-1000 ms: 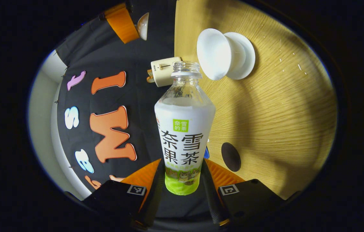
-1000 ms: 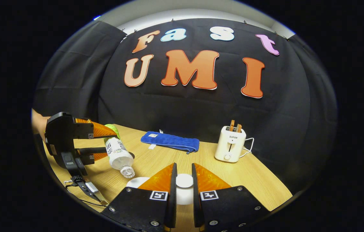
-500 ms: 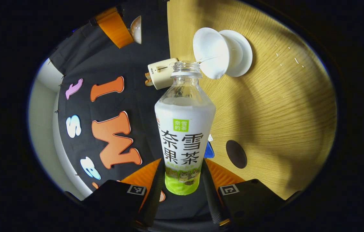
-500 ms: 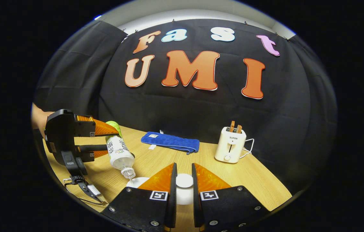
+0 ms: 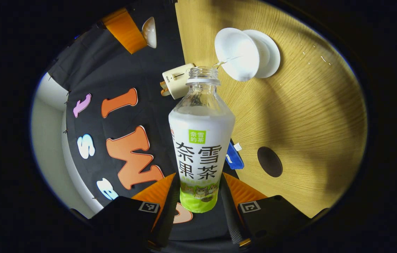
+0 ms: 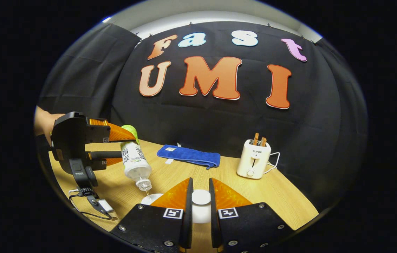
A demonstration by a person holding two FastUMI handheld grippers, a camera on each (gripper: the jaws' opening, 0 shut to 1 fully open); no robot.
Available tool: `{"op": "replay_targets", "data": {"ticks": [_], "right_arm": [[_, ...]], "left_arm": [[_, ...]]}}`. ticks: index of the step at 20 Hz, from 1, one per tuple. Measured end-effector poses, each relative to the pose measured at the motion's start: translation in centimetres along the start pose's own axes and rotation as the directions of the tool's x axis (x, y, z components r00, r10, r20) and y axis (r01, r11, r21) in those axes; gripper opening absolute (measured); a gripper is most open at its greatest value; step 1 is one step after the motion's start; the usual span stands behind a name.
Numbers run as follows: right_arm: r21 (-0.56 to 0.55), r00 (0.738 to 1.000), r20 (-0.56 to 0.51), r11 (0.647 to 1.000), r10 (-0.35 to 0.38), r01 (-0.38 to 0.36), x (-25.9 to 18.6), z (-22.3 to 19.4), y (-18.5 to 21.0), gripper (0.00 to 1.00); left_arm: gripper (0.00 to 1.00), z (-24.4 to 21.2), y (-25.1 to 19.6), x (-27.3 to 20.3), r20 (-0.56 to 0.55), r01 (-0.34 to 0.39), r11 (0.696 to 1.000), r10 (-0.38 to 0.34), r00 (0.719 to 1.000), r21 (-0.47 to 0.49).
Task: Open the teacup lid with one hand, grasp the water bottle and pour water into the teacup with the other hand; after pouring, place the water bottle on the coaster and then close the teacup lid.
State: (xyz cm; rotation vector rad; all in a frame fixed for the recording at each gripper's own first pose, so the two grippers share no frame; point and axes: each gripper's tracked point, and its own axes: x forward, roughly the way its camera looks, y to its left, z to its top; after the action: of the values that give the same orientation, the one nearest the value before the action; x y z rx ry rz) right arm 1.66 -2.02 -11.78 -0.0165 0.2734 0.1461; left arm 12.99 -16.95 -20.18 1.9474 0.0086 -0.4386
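Clear plastic water bottle (image 5: 201,140), uncapped, light, likely slippery: left gripper (image 5: 198,196) jaws clamp its lower body, tipped, streaming into white teacup (image 5: 237,54) near the tabletop's (image 5: 307,116) front edge. Right gripper (image 6: 200,196) jaws pinch the lid (image 6: 201,197) aloft. Dark coaster (image 5: 269,161) waits.

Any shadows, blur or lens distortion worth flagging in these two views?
Left gripper view: sharp water bottle, broad soft shadows across the table, strongly curved edges. Right gripper view: evenly lit, toaster crisp, table edge bowed by the fisheye.
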Motion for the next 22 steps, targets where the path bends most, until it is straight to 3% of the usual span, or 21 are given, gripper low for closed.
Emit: {"op": "replay_targets", "data": {"ticks": [6,13,22], "right_arm": [[0.001,1.0,-0.002,1.0,0.024,-0.024,-0.1,0.0,0.5,0.22],[-0.004,1.0,0.007,1.0,0.028,-0.028,0.0,0.7,0.2,0.22],[0.02,0.999,0.007,0.999,0.043,-0.043,-0.3,0.6,0.8,0.22]], "left_arm": [[0.66,0.1,0.5,0.0,-0.008,0.006,0.999,-0.005,1.0,0.05],[0.67,0.2,1.5,-0.2,-0.007,-0.036,0.989,0.038,0.999,0.146],[0.67,0.6,2.0,-0.4,0.013,-0.061,0.978,0.059,0.998,0.199]]}}
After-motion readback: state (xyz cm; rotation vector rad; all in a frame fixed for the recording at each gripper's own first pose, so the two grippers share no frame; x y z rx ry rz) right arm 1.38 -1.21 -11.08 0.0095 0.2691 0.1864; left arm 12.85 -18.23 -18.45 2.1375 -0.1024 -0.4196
